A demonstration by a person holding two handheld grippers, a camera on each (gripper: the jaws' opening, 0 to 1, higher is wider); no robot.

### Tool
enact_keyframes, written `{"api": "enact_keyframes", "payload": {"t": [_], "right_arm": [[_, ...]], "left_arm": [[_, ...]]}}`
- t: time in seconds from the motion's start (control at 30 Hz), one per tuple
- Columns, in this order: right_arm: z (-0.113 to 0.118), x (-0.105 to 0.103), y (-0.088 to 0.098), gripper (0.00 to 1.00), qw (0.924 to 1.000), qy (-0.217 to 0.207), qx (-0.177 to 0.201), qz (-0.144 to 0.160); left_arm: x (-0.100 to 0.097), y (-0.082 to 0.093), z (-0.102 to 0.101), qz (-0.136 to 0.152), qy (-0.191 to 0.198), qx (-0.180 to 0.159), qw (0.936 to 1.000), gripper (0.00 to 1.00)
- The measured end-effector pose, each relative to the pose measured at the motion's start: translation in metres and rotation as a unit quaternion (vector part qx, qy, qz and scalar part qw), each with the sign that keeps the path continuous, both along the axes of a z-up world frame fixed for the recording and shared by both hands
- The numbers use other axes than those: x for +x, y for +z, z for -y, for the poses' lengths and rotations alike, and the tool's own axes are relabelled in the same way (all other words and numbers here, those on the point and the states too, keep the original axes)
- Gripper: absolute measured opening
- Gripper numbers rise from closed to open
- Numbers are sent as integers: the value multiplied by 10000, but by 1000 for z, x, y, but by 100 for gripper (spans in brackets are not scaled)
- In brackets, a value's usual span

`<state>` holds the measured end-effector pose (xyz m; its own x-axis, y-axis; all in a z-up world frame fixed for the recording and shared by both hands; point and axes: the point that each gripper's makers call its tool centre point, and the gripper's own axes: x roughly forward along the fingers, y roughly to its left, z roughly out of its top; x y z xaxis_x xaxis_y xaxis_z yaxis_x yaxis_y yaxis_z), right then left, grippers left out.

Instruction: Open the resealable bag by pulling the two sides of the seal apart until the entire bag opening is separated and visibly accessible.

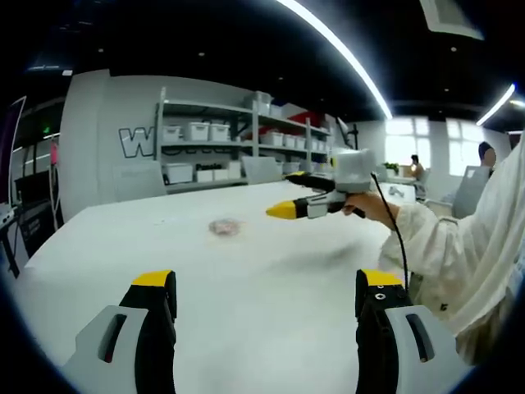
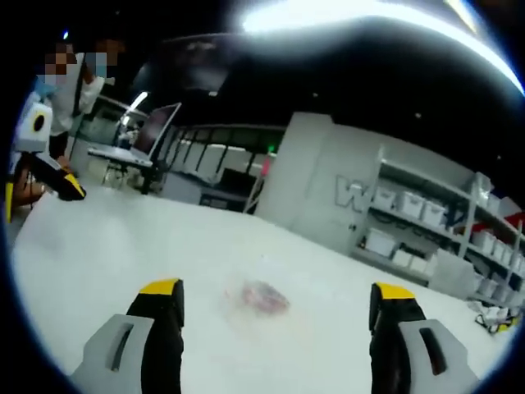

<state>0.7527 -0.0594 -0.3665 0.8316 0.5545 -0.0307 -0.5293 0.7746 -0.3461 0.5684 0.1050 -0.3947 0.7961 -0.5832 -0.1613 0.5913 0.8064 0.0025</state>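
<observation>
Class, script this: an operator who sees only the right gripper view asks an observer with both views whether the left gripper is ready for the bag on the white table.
Operator: Is the left gripper open?
Observer: Yes. In the left gripper view the left gripper has its jaws wide apart, with nothing between them.
Operator: Has it reached the bag?
Observer: No. The bag lies on the table ahead of its jaw tips, untouched.
</observation>
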Motion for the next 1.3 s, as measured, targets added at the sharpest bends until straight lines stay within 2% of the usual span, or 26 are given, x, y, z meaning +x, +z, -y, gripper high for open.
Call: {"api": "enact_keyframes", "payload": {"t": [0.47,1.0,1.3], "right_arm": [[11,-17,14,92,9998,-36,1,176],[30,-36,15,89,9995,-159,-43,260],[52,-52,9,89,9990,-360,-40,254]], "left_arm": [[0,1,1,17,-10,-15,10000,89],[0,-1,1,2,3,-62,10000,89],[0,-2,2,-6,-10,-56,10000,89]]}}
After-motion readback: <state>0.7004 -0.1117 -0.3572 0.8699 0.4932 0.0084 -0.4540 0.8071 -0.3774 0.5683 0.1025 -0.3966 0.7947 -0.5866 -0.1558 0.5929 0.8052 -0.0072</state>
